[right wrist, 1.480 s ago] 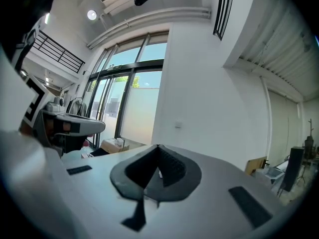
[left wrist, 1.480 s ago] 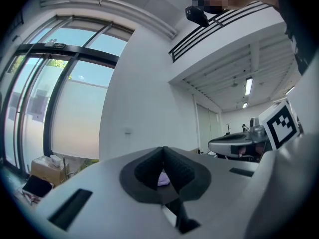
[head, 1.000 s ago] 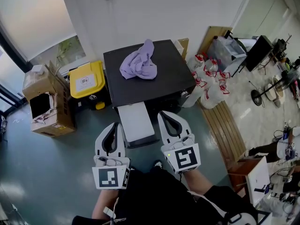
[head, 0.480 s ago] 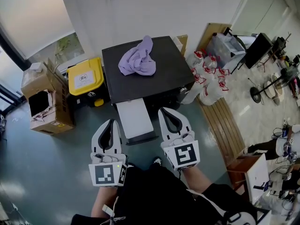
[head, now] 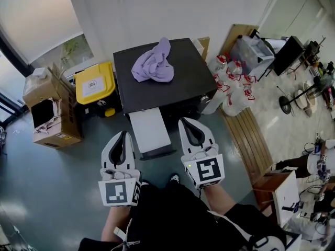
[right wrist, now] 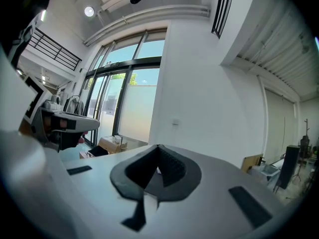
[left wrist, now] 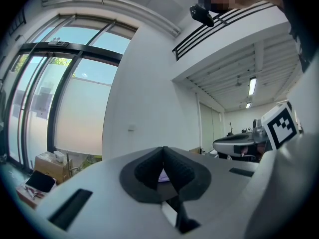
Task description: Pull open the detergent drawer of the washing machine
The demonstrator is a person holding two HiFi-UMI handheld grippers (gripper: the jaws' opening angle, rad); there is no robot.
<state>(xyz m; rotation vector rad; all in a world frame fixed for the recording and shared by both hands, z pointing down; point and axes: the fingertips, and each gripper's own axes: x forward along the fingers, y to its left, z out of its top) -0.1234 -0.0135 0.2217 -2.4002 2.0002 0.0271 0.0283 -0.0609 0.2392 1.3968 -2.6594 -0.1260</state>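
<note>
head view: boxy washing machine (head: 172,95) with a flat matte black top and a crumpled lilac cloth (head: 153,64) on it. white rectangular detergent drawer (head: 149,132) juts from its front, between left gripper (head: 124,135) and right gripper (head: 190,123). left gripper view: ribbed black pads (left wrist: 148,170) clenched together, empty. right gripper view: same, clenched on nothing.

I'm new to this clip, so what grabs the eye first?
A crumpled lilac cloth lies on the black square top of the washing machine, mid-frame. A white rectangular drawer juts from its front, flanked by the left hand-held gripper and the right hand-held gripper, both shut and empty.
</note>
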